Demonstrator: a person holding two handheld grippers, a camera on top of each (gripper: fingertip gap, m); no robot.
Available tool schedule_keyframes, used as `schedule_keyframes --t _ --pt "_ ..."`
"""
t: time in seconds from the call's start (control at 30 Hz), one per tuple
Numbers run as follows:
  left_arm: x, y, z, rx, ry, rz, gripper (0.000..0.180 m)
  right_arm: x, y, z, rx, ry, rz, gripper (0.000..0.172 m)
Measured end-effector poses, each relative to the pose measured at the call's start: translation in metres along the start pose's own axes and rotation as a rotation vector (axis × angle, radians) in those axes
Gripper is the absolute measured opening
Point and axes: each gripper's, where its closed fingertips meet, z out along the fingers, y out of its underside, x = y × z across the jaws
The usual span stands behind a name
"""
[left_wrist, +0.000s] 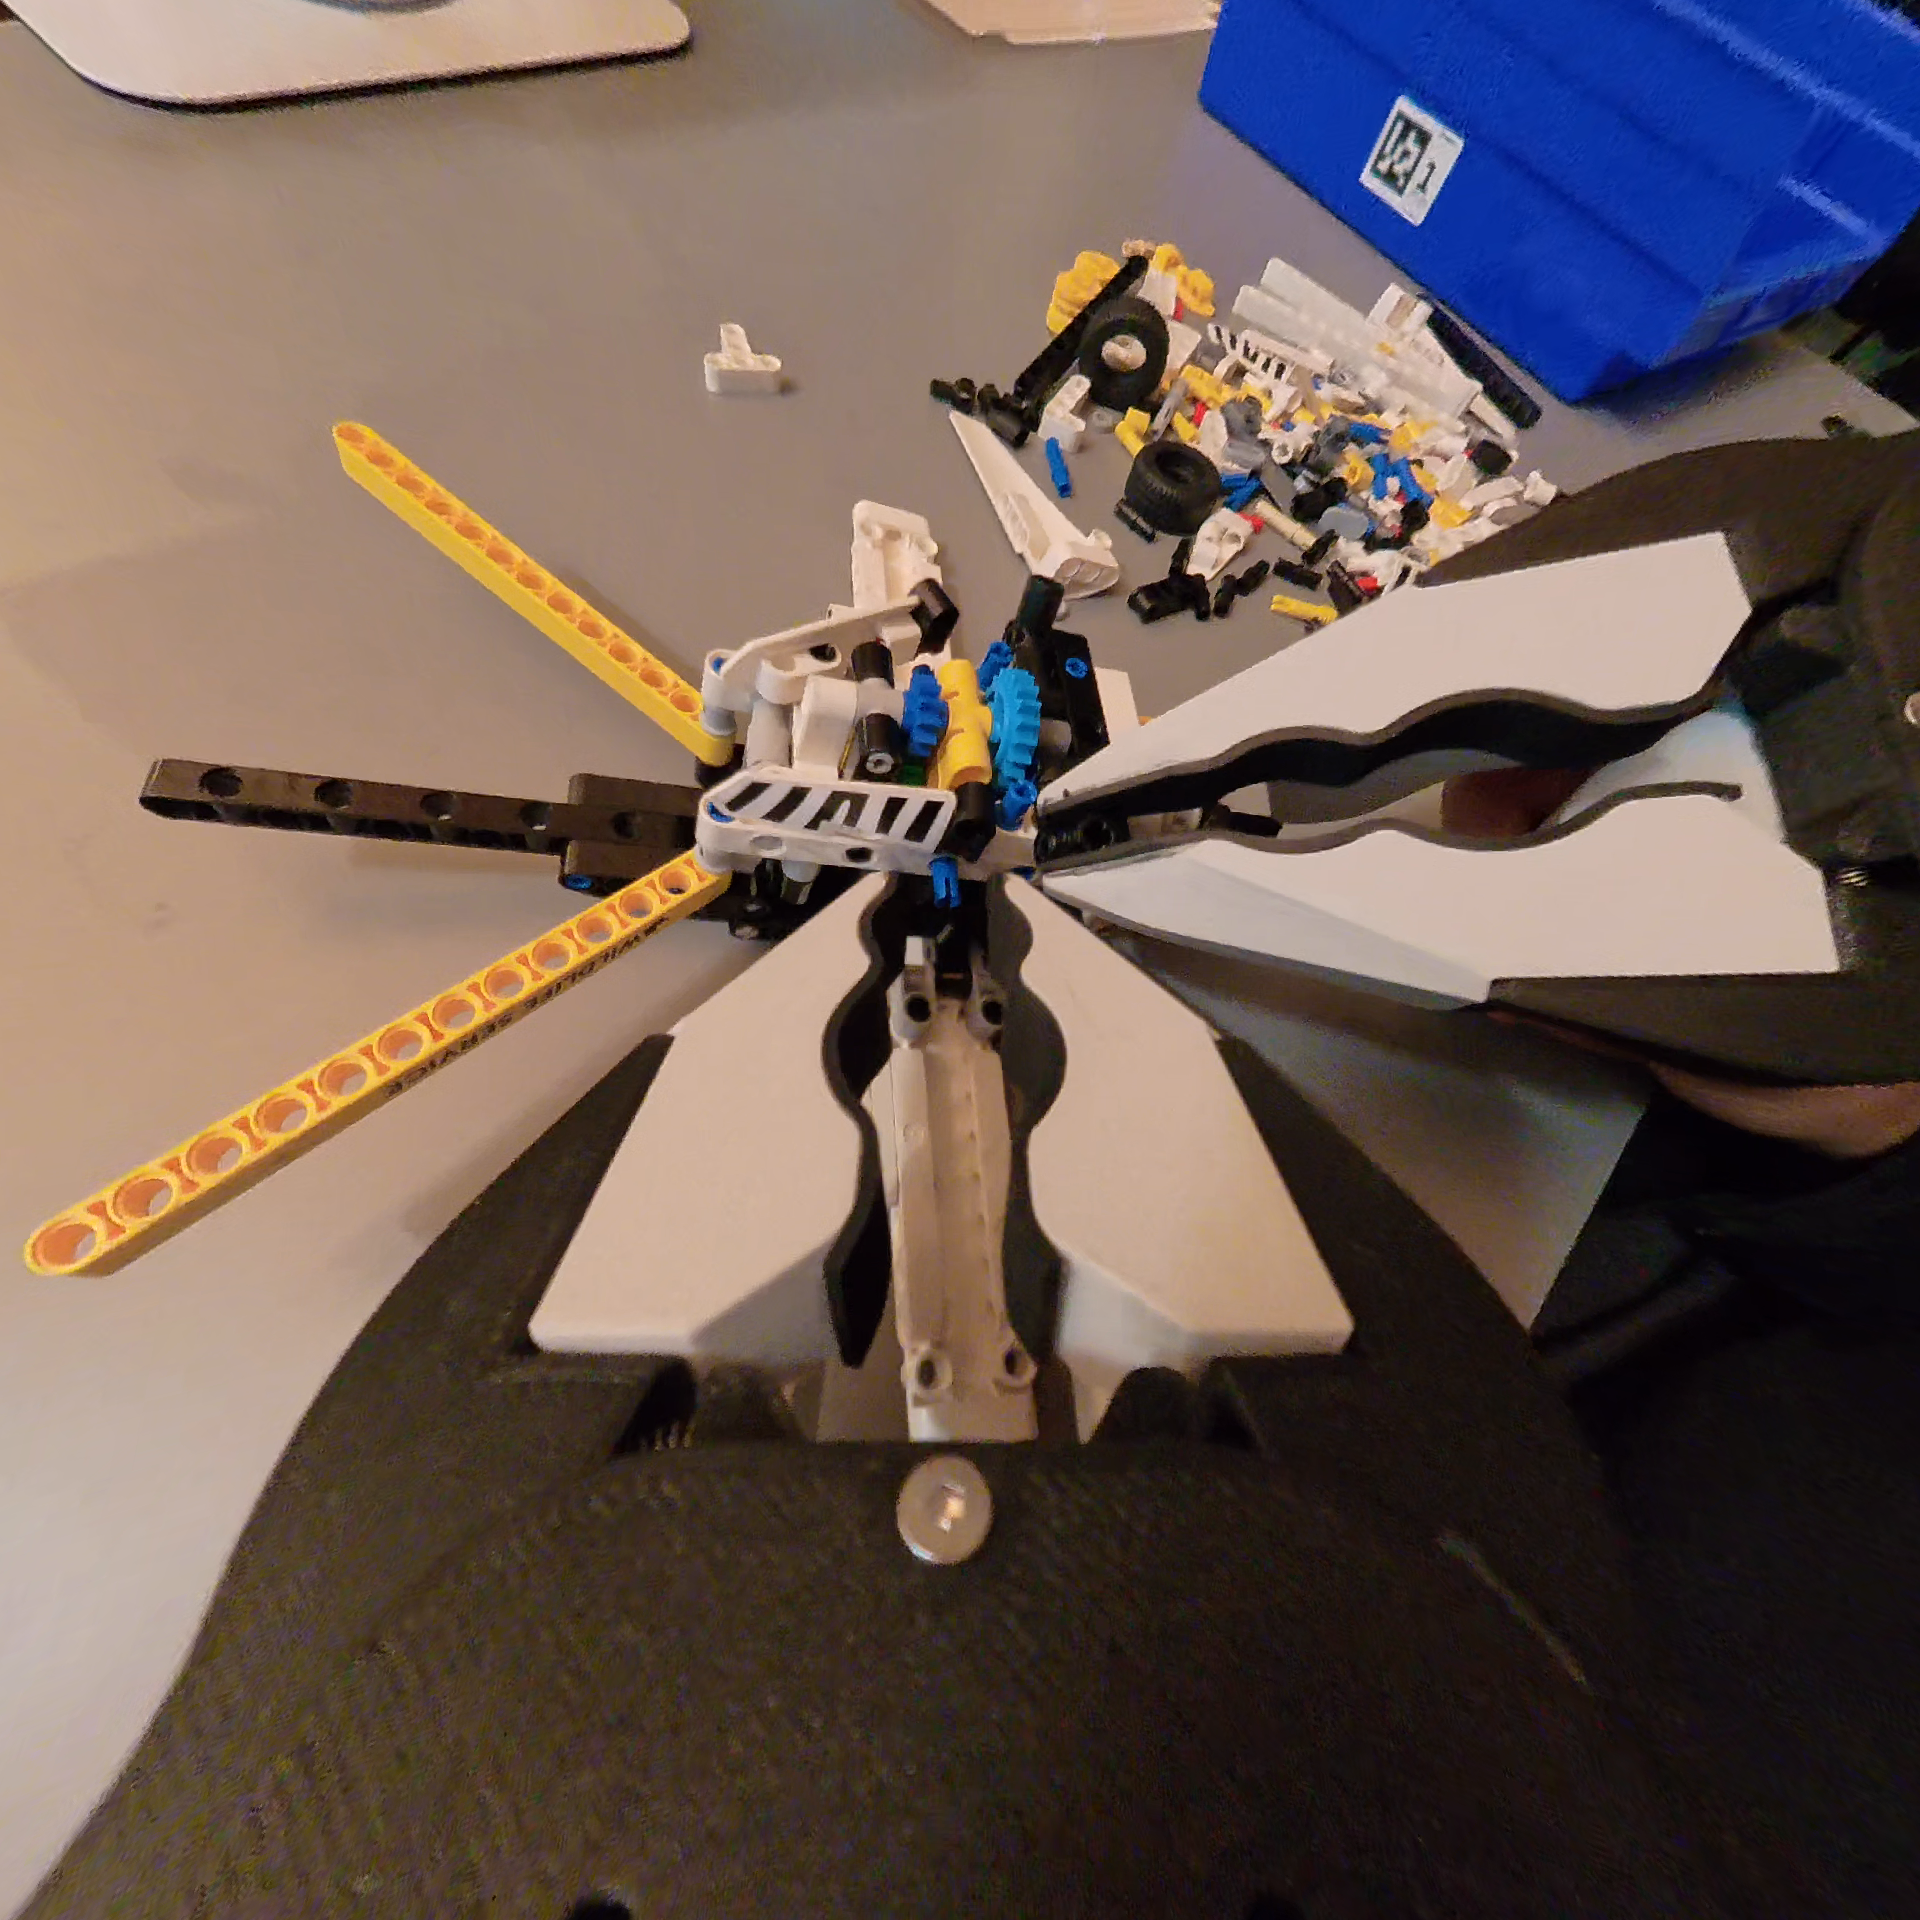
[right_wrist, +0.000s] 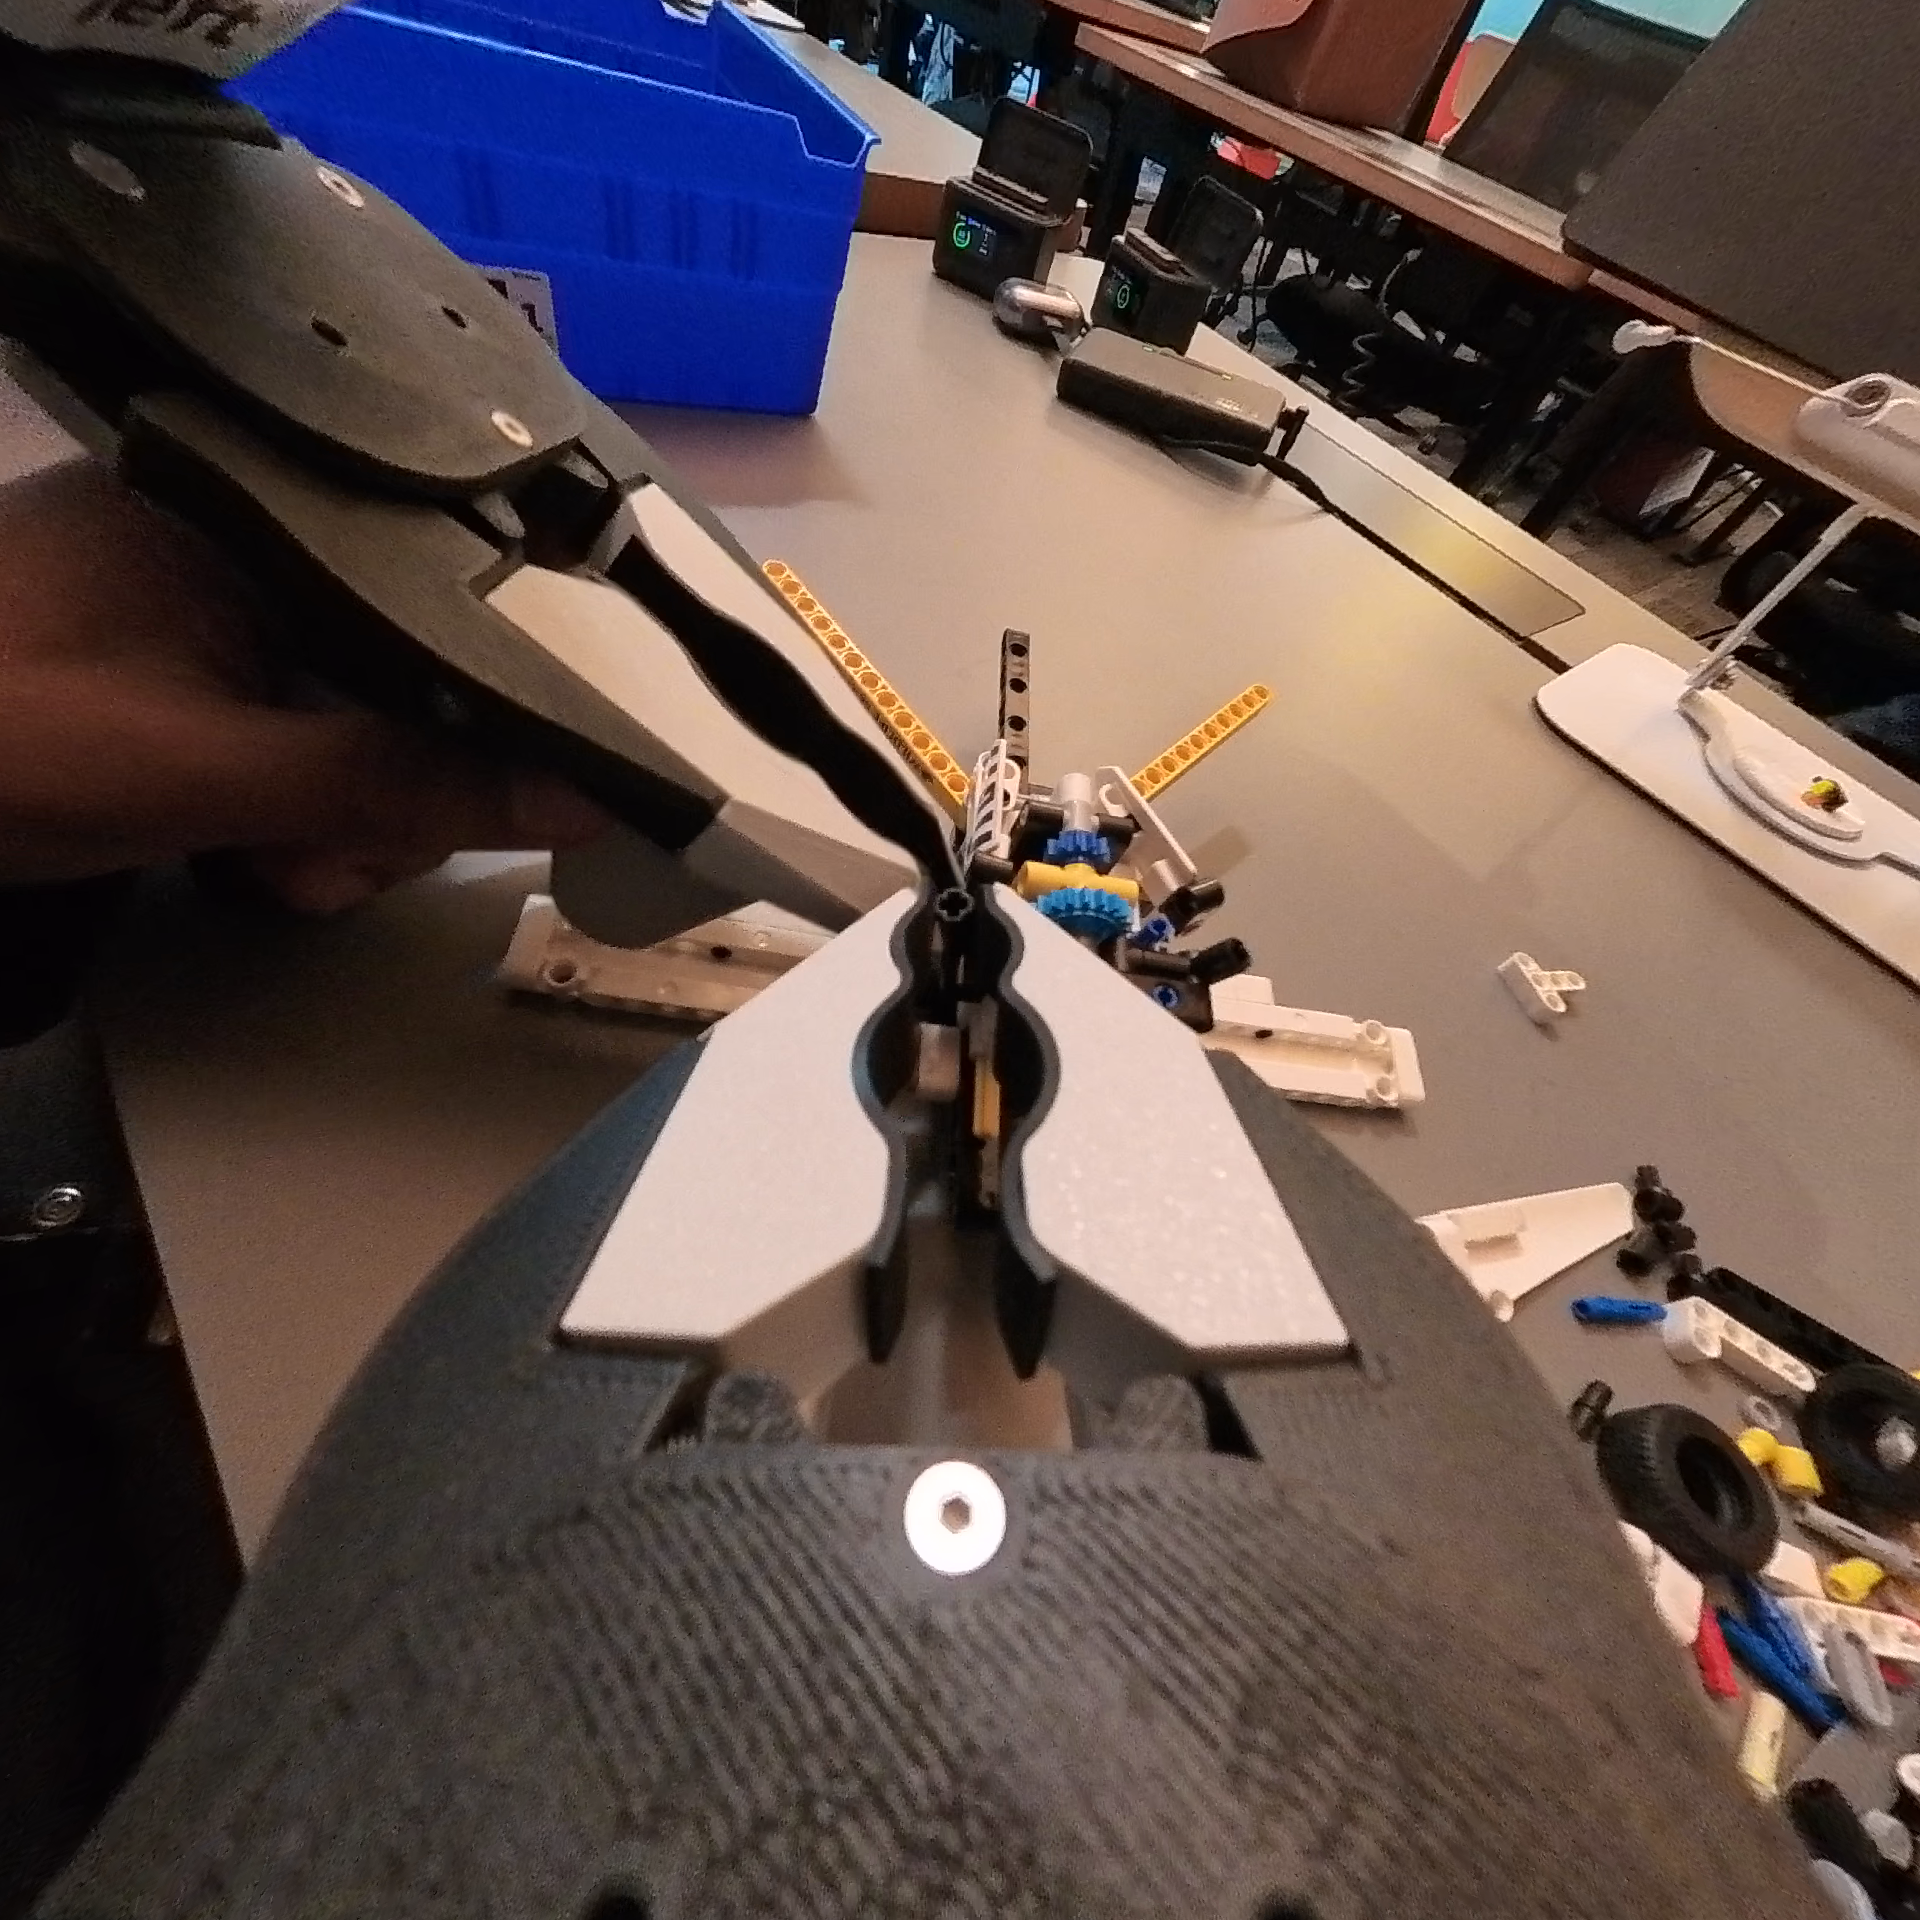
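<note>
A small building-brick model (left_wrist: 831, 769) with blue gears, a striped white panel, two long yellow beams (left_wrist: 364, 1070) and a black beam (left_wrist: 364, 800) stands on the grey table (left_wrist: 312, 312). My left gripper (left_wrist: 940, 883) is at its near end. The fingertips stand slightly apart on either side of a blue pin and black part, so it is open. My right gripper (right_wrist: 954, 902) is shut on a black cross-hole piece (right_wrist: 954, 900) at the model's side. It enters the left wrist view from the right (left_wrist: 1044, 840). The left gripper (right_wrist: 940, 852) shows in the right wrist view, coming from the upper left.
A pile of loose parts and small tyres (left_wrist: 1299, 457) lies beside a blue bin (left_wrist: 1610, 177). A white T-shaped piece (left_wrist: 740, 364) lies alone. In the right wrist view, small black devices (right_wrist: 1164, 384) sit at the back and a white stand base (right_wrist: 1714, 748) at the right. Only a small space, under 4 cm, lies between the two pairs of fingers.
</note>
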Motion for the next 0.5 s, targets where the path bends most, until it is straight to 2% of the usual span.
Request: schedule_keyframes --t 0.17,0.3,0.37,0.43,0.5 --pt "0.000 0.001 0.002 -0.017 -0.004 0.014 0.001 0.000 0.000 0.000 -0.001 0.005 -0.007 0.005" --pt "0.000 0.001 0.002 -0.022 -0.009 0.029 0.001 0.001 -0.001 -0.001 0.008 0.011 -0.007 0.007" --pt "0.000 0.001 0.002 -0.020 -0.006 0.024 0.001 0.007 -0.003 -0.002 0.021 0.050 0.004 0.016" --pt "0.000 0.001 0.002 -0.020 -0.004 0.022 0.001 0.015 -0.003 -0.004 0.026 0.106 0.012 0.033" --pt "0.000 0.001 0.002 -0.020 -0.004 0.020 0.001 0.017 -0.001 -0.002 0.008 0.127 0.009 0.040"
